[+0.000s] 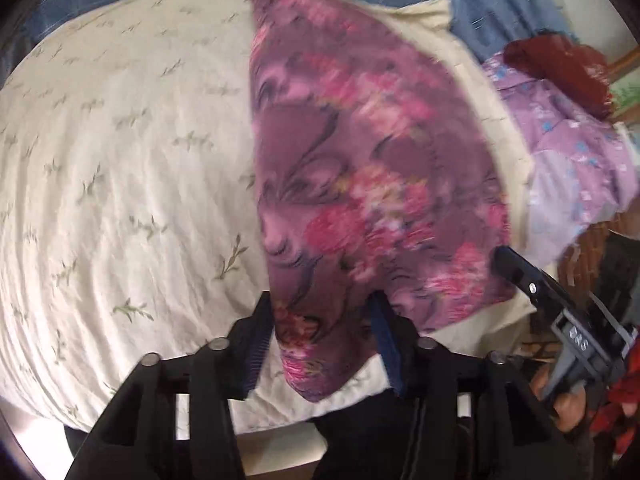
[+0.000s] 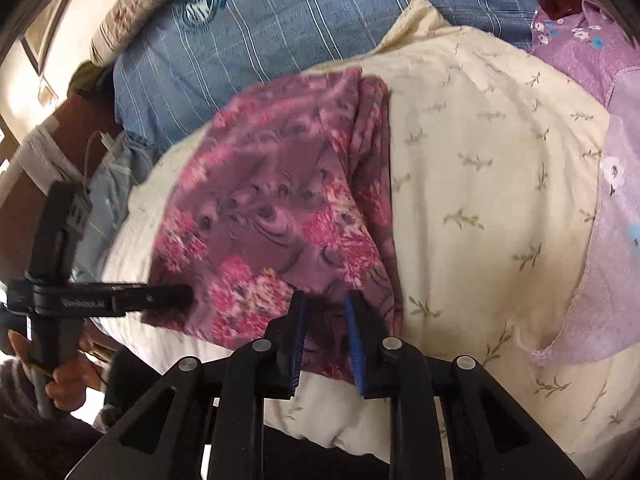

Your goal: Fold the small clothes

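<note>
the pink flowered cloth (image 1: 360, 168) is lying on a cream pillow (image 1: 120, 140), reaching from the near edge at 6 o'clock up toward 12 in the left wrist view. in the right wrist view the same cloth (image 2: 272, 208) is covering the pillow's (image 2: 480, 200) left half, with a doubled ridge running along its right side at about 1 o'clock from the jaws.

the left gripper (image 1: 320, 320) is standing half spread with the cloth's near corner hanging between its pads; the pads look to be touching it on both sides, but whether they are really pinching it i cannot tell. the right gripper (image 2: 324, 320) is standing narrow over the near hem, and dark fabric is sitting in the gap; it appears to be gripping that hem.

judging by the soft ripples and the way it is draping, the cloth is thin, light and limp, probably a little slick, so it is likely going to sag and slide rather than hold a crease. the best holds are looking like the two near corners at 6 o'clock, taken through both layers at the hem, keeping the edge taut between the grippers.

a lilac garment (image 2: 600, 160) is waiting at 3 o'clock, and a blue striped cover (image 2: 280, 40) is lying at 12.
</note>
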Available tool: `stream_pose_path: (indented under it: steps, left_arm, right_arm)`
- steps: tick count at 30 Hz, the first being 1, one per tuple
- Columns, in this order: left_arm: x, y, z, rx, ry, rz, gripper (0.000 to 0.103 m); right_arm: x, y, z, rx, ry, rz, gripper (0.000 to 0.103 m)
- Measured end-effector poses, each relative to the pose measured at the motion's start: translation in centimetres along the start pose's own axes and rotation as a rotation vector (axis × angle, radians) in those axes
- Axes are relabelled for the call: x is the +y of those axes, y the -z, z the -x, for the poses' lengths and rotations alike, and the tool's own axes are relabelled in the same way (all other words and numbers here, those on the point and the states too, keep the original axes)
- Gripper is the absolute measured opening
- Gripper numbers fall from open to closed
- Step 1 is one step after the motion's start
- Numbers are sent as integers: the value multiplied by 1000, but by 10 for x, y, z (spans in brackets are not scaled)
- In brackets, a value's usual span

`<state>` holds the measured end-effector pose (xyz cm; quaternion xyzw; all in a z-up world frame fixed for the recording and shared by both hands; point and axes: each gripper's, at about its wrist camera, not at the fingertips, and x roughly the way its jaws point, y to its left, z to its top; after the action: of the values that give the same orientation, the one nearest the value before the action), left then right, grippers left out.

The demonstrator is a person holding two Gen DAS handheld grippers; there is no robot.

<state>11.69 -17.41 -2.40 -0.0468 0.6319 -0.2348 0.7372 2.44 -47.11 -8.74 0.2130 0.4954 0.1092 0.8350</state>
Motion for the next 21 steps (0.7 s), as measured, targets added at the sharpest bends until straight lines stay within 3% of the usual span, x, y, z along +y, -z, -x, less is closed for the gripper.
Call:
stream_pose_path:
  steps: [1, 2, 3, 4, 5, 11, 14, 16, 19, 20, 21]
  left_arm:
    - [2, -5, 10, -33, 13, -2, 45]
    - [5, -11, 21, -77, 22, 4, 52]
    - [11, -20, 32, -128, 28, 18, 58]
    - [15, -27, 36, -152, 23, 33, 72]
    - [19, -34, 37, -161, 14, 48, 75]
    - [37, -72, -3, -41, 61, 118, 74]
    - [40, -82, -27, 15, 119, 144, 74]
    - [38, -82, -36, 21, 151, 139, 75]
    - [39, -92, -49, 16, 166, 153, 76]
    - [36, -95, -49, 2, 173, 151, 68]
    - [31, -96, -50, 2, 175, 133, 60]
  right_arm:
    - [0, -9, 10, -33, -35, -9, 25]
    - [-1, -17, 19, -72, -60, -19, 35]
    - [-6, -28, 25, -109, -75, -41, 53]
    - [-11, -37, 27, -132, -88, -67, 61]
    - [-20, -48, 25, -150, -111, -102, 66]
    - [-56, -81, -32, -53, -244, -234, 66]
    - [-54, -79, -57, 6, -191, -217, 64]
    - [-45, -78, -54, 2, -228, -180, 65]
    - [-35, -76, -60, 18, -169, -70, 68]
    - [-37, -76, -64, 13, -195, -77, 69]
    - [-38, -76, -65, -7, -223, -92, 62]
